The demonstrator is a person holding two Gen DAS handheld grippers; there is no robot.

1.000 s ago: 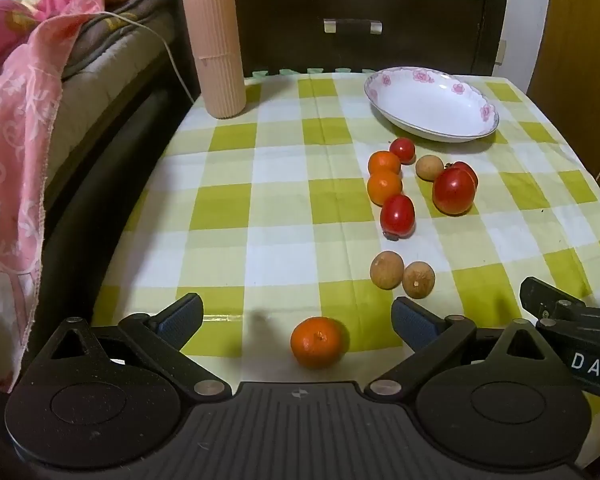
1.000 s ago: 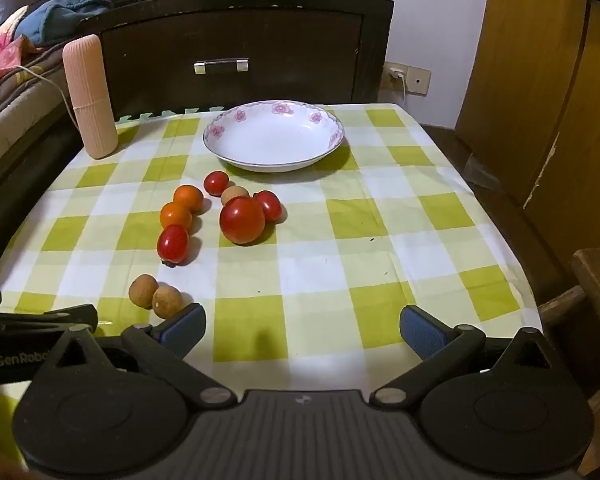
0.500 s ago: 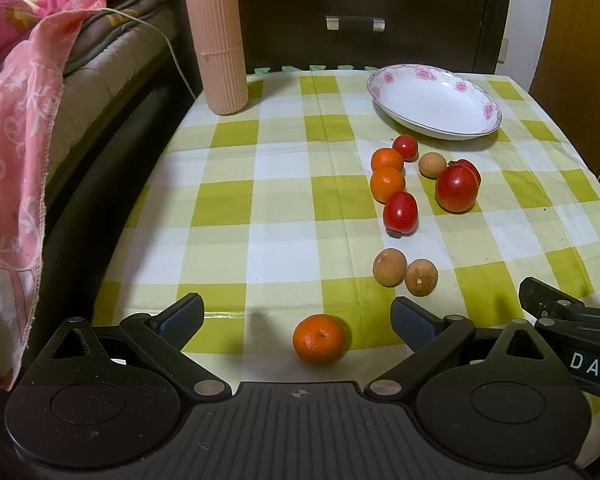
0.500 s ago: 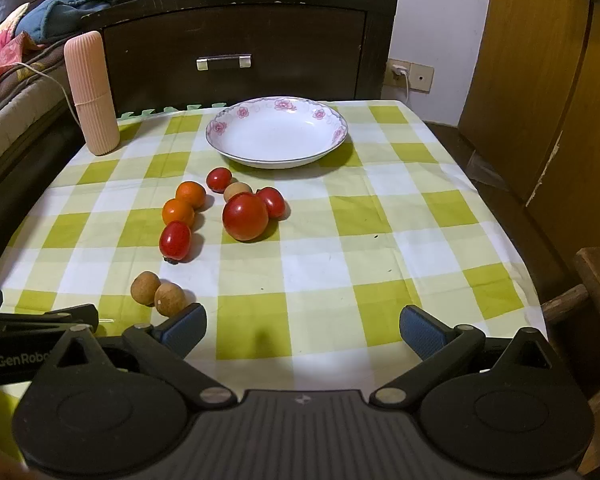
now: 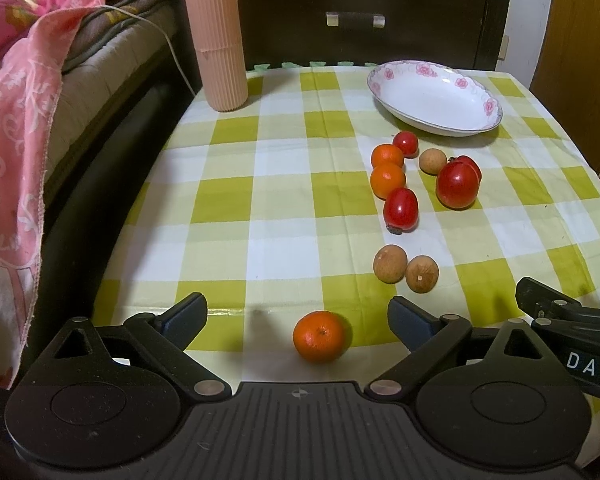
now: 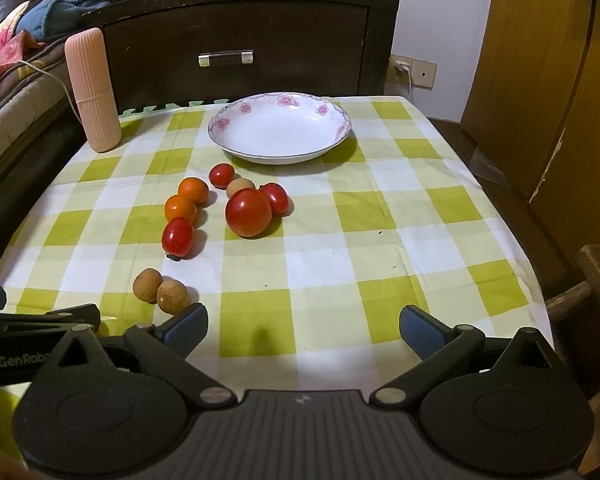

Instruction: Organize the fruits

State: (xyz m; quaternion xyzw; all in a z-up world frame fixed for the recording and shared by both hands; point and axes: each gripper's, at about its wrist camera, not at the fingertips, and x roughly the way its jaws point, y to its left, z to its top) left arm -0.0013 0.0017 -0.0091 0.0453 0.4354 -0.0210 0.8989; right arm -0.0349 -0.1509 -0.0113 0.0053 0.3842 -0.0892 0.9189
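Observation:
Loose fruit lies on a green-checked tablecloth [image 5: 280, 184]. A small orange [image 5: 320, 336] sits at the near edge, between the wide-apart fingers of my open left gripper [image 5: 298, 316]. Farther off are two brown longans [image 5: 406, 270], a red tomato [image 5: 400, 210], two oranges [image 5: 387, 168], a small tomato [image 5: 406, 143], another longan [image 5: 432, 161] and a big tomato [image 5: 458, 184]. An empty white floral bowl [image 5: 434, 98] stands behind them. My right gripper [image 6: 304, 328] is open over bare cloth, with the two longans [image 6: 161, 291] just left of its left finger; the bowl [image 6: 280, 128] is ahead.
A tall pink ribbed container [image 5: 216, 40] stands at the back left corner. A bed with pink bedding [image 5: 16, 120] runs along the table's left side. A dark headboard [image 6: 240, 40] is behind, a wooden cabinet [image 6: 548, 80] to the right.
Both views have crept slightly forward and down toward the table. No fruit has moved and both grippers stay open.

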